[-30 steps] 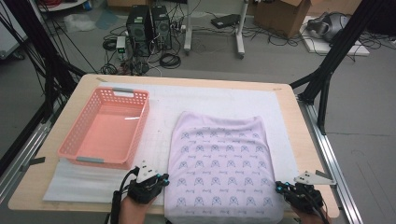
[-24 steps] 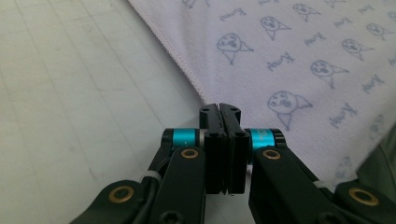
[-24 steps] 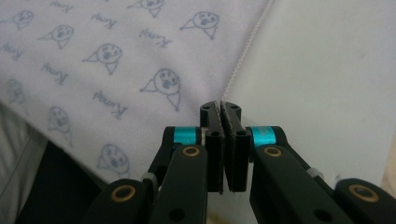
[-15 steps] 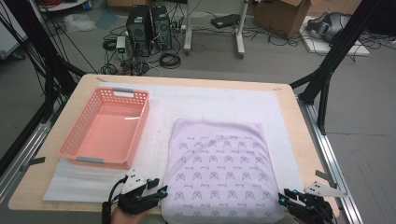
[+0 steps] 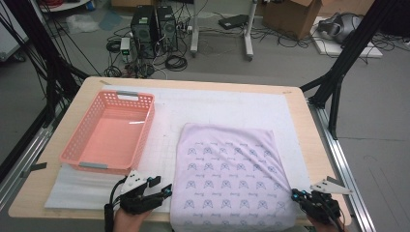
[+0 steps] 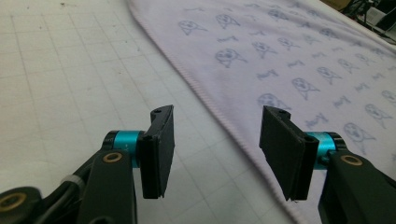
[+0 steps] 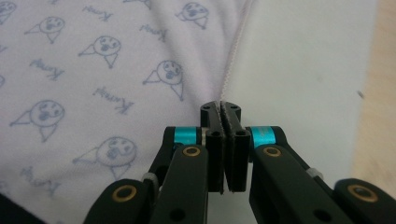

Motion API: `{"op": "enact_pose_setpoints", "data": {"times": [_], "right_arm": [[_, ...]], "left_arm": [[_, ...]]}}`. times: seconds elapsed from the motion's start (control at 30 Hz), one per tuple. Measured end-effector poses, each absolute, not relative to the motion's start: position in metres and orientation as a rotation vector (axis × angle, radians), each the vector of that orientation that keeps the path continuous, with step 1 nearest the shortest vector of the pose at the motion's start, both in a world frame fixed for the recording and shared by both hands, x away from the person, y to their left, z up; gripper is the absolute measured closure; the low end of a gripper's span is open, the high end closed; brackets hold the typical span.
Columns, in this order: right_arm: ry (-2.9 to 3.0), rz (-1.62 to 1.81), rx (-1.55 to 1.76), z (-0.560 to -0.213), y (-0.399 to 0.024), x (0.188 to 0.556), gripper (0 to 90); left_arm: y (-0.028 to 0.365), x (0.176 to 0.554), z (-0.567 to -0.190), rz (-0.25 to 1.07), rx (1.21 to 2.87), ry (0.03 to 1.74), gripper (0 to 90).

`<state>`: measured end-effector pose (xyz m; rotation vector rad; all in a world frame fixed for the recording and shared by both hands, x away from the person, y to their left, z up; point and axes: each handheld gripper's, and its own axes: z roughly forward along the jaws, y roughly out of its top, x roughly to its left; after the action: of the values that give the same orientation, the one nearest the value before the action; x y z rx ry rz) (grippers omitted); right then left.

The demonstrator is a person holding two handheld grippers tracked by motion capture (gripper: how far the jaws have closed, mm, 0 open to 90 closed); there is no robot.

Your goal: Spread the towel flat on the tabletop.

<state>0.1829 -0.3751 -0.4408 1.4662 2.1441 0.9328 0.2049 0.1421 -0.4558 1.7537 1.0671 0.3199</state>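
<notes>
1. Pink basket (image 5: 109, 133), far left of my counter (image 5: 193, 84): I see nothing inside it.
2. Lilac printed cloth (image 5: 229, 176), spread flat on the white mat (image 5: 217, 106) right of the basket, its near edge at the counter's front.
3. My left tongs (image 5: 162, 191), just beside the cloth's left edge: jaws have just been opening, now released; in the left gripper view the hem (image 6: 205, 93) runs between them, unpinched.
4. My right tongs (image 5: 297, 195), at the cloth's near right corner: clenched; the right gripper view shows the hem (image 7: 231, 70) pinched in the jaws.
</notes>
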Motion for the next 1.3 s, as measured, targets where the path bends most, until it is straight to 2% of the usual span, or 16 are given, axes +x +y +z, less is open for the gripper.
{"op": "enact_pose_setpoints", "data": {"times": [0.17,0.23,0.3,0.5,0.6,0.63,0.7,0.73,0.77,0.87,1.07,1.13,1.23,1.3], "right_arm": [[2.180,0.930,1.465,-0.437,-0.378,0.174,86.5],[2.181,0.955,1.441,-0.438,-0.374,0.174,73.4],[2.160,0.978,1.439,-0.438,-0.371,0.176,65.3],[2.088,1.065,1.437,-0.434,-0.370,0.184,62.0],[2.081,1.069,1.436,-0.436,-0.371,0.192,62.0],[2.080,1.074,1.443,-0.437,-0.371,0.194,62.0],[2.083,1.075,1.444,-0.438,-0.371,0.198,62.0],[2.086,1.079,1.449,-0.437,-0.371,0.201,62.0],[2.080,1.088,1.449,-0.437,-0.372,0.203,62.1],[2.067,1.108,1.457,-0.435,-0.373,0.211,62.7],[2.067,1.111,1.467,-0.435,-0.375,0.237,63.5],[2.066,1.107,1.470,-0.436,-0.374,0.251,63.3],[2.063,1.090,1.477,-0.436,-0.372,0.280,61.4],[2.065,1.078,1.457,-0.436,-0.369,0.301,60.4]], "left_arm": [[0.136,0.210,-0.457,0.306,1.769,1.063,46.5],[0.131,0.218,-0.457,0.293,1.788,1.067,47.9],[0.123,0.227,-0.456,0.287,1.798,1.069,48.6],[0.099,0.250,-0.454,0.265,1.888,1.083,48.8],[0.091,0.257,-0.453,0.298,1.933,1.069,49.9],[0.088,0.257,-0.452,0.346,1.950,1.073,54.1],[0.087,0.256,-0.451,0.426,1.995,1.049,72.7],[0.090,0.258,-0.451,0.377,1.984,1.066,83.3],[0.093,0.259,-0.450,0.354,1.982,1.081,86.2],[0.101,0.253,-0.449,0.354,1.982,1.078,87.1],[0.117,0.240,-0.448,0.297,1.994,1.065,86.7],[0.120,0.241,-0.449,0.281,1.981,1.053,83.1],[0.123,0.255,-0.449,0.276,1.923,1.062,58.8],[0.124,0.267,-0.447,0.283,1.885,1.064,51.1]]}}
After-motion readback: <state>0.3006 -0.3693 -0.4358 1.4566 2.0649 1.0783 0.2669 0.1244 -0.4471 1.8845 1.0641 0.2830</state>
